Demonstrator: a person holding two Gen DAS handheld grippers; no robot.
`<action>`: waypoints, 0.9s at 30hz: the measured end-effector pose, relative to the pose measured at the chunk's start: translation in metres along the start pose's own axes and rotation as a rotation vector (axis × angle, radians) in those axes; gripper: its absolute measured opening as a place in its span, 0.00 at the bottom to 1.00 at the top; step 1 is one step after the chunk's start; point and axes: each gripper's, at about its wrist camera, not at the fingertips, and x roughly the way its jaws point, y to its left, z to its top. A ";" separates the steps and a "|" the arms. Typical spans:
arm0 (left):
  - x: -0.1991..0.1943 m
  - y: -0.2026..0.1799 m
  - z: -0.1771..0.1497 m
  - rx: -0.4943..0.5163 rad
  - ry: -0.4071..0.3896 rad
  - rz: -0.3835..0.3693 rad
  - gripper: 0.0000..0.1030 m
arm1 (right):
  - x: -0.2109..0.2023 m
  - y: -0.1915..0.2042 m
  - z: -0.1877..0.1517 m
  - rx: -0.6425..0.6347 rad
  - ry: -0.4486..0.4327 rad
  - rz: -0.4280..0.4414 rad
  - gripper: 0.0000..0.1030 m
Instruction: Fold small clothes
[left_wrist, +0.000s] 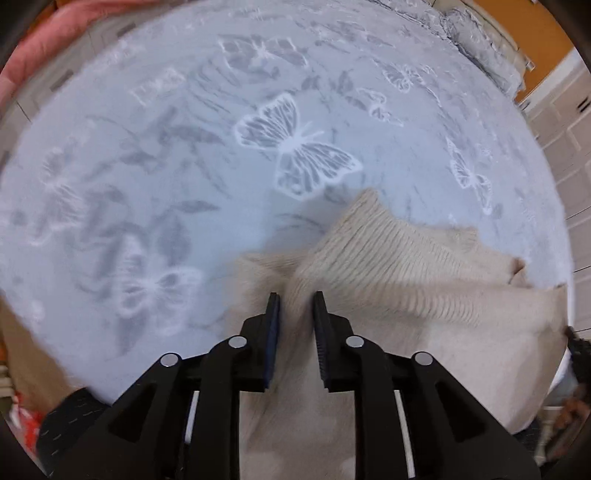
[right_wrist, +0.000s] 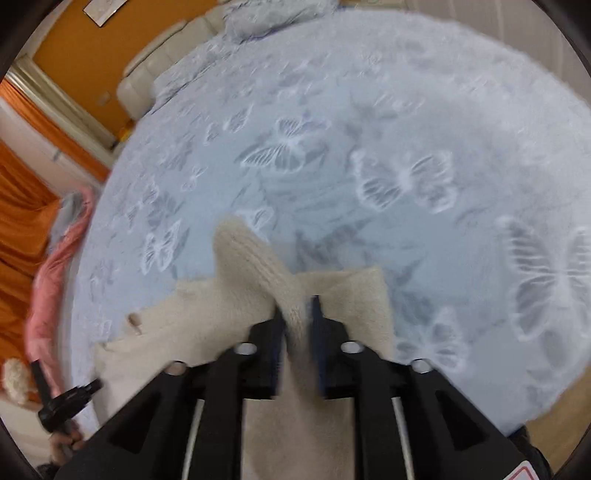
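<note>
Cream knit garment (left_wrist: 388, 280), a small ribbed sweater, lying near the edge of a bed covered by a pale blue butterfly-print bedspread (left_wrist: 184, 147). Left tool (left_wrist: 296, 299) and right tool (right_wrist: 297, 302) each pinch a raised ridge of the knit, jaws narrowed but not fully together, fabric filling the gap. Lifting at two points probably lets one part be carried over the rest for a fold. A pink cloth (right_wrist: 55, 266) hangs at the bed's far side.
</note>
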 end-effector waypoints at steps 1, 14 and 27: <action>-0.013 -0.002 -0.005 -0.003 -0.028 0.021 0.25 | -0.010 0.005 -0.007 -0.024 -0.024 -0.014 0.25; -0.007 -0.081 -0.109 0.194 0.045 -0.054 0.51 | 0.017 0.105 -0.144 -0.366 0.280 0.200 0.07; -0.064 0.049 -0.091 -0.192 -0.075 0.022 0.63 | -0.049 -0.004 -0.085 -0.156 0.109 0.031 0.13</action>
